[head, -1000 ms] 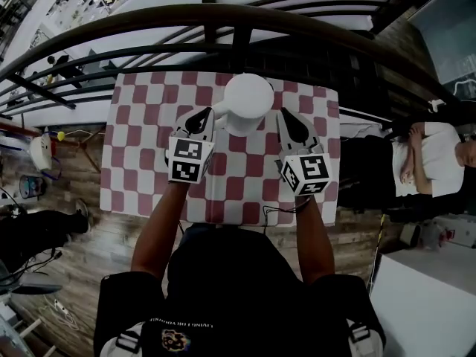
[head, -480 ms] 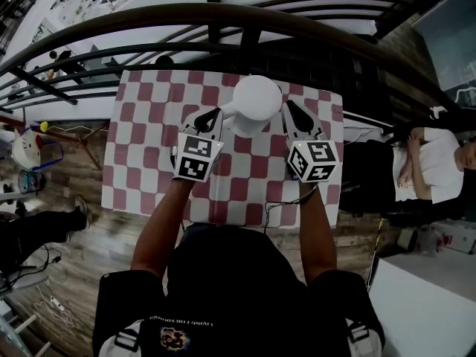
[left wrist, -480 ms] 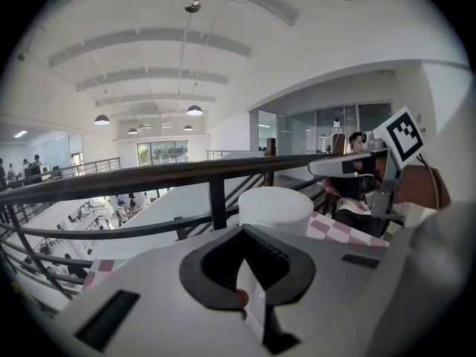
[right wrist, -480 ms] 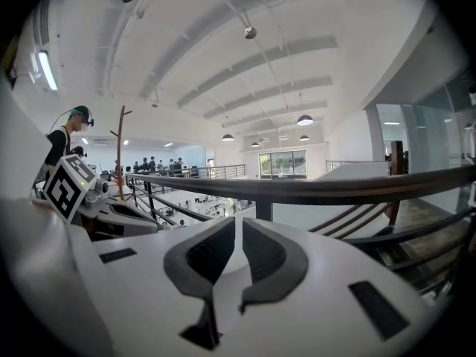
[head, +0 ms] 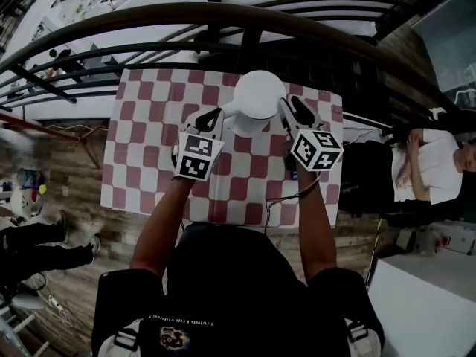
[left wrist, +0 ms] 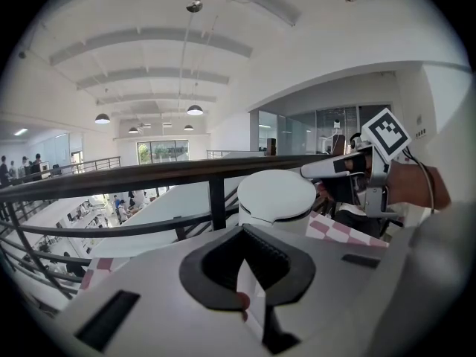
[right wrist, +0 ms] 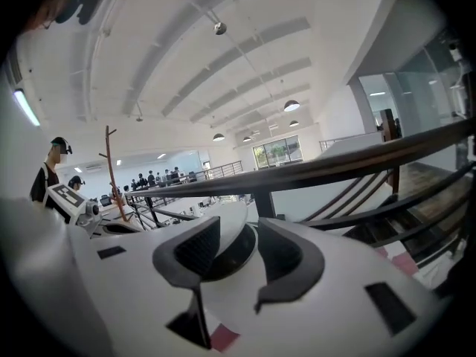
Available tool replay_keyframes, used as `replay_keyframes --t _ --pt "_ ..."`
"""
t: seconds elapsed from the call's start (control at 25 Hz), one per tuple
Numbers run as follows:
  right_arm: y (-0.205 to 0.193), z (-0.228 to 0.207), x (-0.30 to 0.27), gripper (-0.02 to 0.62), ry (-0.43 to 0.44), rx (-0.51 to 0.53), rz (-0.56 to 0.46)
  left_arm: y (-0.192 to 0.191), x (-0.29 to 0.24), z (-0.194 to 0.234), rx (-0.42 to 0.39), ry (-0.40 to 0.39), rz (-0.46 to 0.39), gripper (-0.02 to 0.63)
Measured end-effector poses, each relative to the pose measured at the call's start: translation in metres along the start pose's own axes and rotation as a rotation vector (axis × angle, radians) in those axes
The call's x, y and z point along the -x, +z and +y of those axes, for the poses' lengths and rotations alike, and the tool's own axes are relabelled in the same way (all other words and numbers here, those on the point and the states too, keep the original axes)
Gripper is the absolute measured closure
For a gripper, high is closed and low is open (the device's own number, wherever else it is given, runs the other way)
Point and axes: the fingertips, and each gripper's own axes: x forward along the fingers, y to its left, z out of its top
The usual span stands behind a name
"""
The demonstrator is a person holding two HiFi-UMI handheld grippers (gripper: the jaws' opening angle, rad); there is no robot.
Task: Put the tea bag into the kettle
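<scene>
White kettle lid (head: 256, 95) is straddled by the just-opened jaws of the right gripper (head: 290, 105) — best pinched squarely. Tea bag (left wrist: 249, 292) is clamped tight by the left gripper (head: 210, 116).

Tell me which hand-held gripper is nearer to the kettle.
Right hand-held gripper: its jaws, just opened, straddle the kettle edge. Left hand-held gripper is apart, at its left.

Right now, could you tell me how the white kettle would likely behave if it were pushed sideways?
The kettle looks broad and sits on the flat checkered table, so it would probably slide rather than tip. Its smooth white shell may be slippery to grip. Whether it is full, hence heavy, cannot be seen.
</scene>
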Motion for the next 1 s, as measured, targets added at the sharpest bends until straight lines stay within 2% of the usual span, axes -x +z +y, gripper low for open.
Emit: replay_keyframes --t 0.2,0.4,0.72,1.0 --pt "-0.005 0.012 -0.008 0.439 0.088 -0.128 0.027 0.003 0.001 -0.001 0.004 -0.003 0.0 0.604" --pt "-0.007 0.017 -0.009 0.439 0.08 -0.159 0.008 0.003 0.002 0.0 0.007 -0.002 -0.008 0.603" --pt "0.019 0.038 0.002 0.46 0.051 0.012 -0.104 0.006 0.003 -0.001 -0.002 0.002 -0.017 0.603" --pt "0.026 0.051 0.006 0.463 0.04 0.098 -0.127 0.005 0.005 0.0 -0.005 0.004 -0.023 0.603"
